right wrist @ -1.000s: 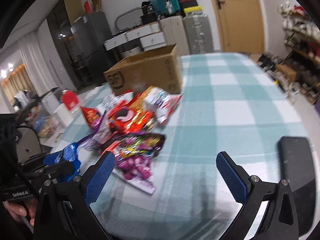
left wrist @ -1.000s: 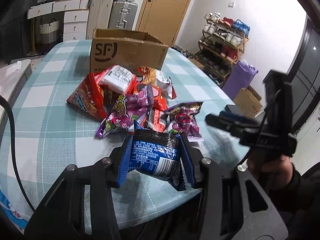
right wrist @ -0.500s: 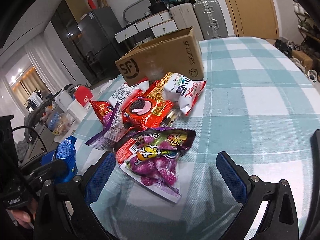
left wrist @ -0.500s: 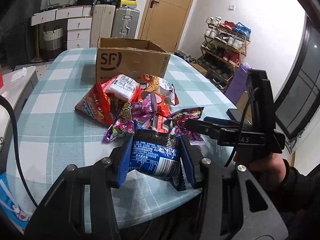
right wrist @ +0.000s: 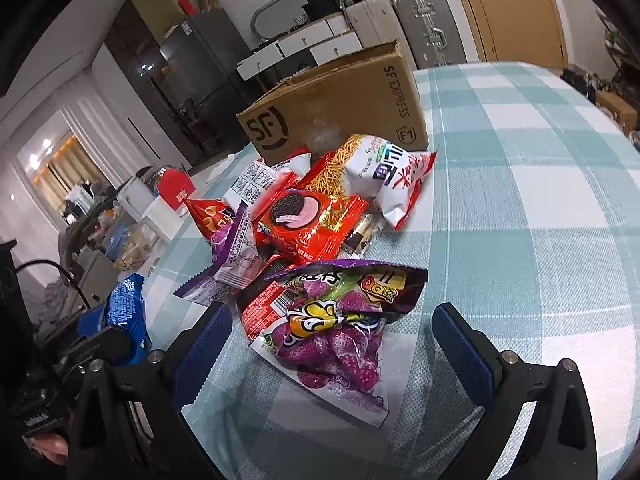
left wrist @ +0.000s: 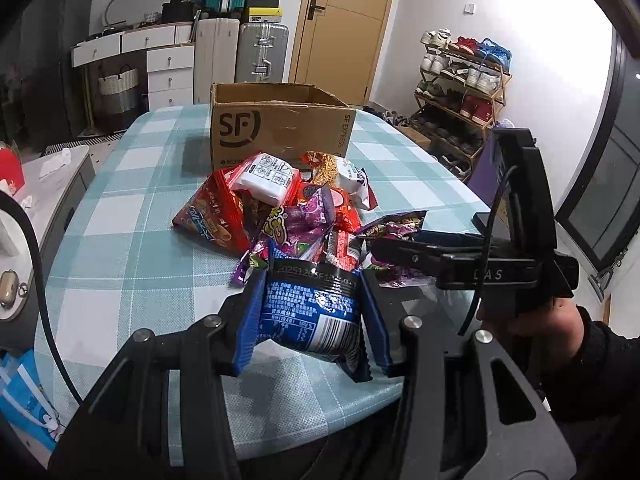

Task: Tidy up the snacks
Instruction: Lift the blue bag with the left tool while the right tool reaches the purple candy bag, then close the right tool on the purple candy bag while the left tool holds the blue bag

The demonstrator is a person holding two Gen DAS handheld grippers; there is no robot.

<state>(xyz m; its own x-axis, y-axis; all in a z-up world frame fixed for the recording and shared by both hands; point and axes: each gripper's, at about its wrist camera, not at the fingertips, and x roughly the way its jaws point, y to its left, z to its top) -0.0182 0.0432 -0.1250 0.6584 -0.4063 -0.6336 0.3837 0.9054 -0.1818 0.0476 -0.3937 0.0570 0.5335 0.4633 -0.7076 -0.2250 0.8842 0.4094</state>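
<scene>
Nearest the left wrist camera, the left gripper [left wrist: 308,312] is clamped on a blue snack packet [left wrist: 310,312] held above the checked table [right wrist: 540,220]. Beside it, the right gripper [right wrist: 332,344] stands wide apart, straddling a purple gummy bag [right wrist: 340,320] without pressing it. Farther back, the snack pile [left wrist: 280,204] lies unsorted before the cardboard box [left wrist: 280,124], so I judge most of the task remains.

Left claw [left wrist: 308,316] clamped tight; right claw [right wrist: 332,344] spread wide.
</scene>
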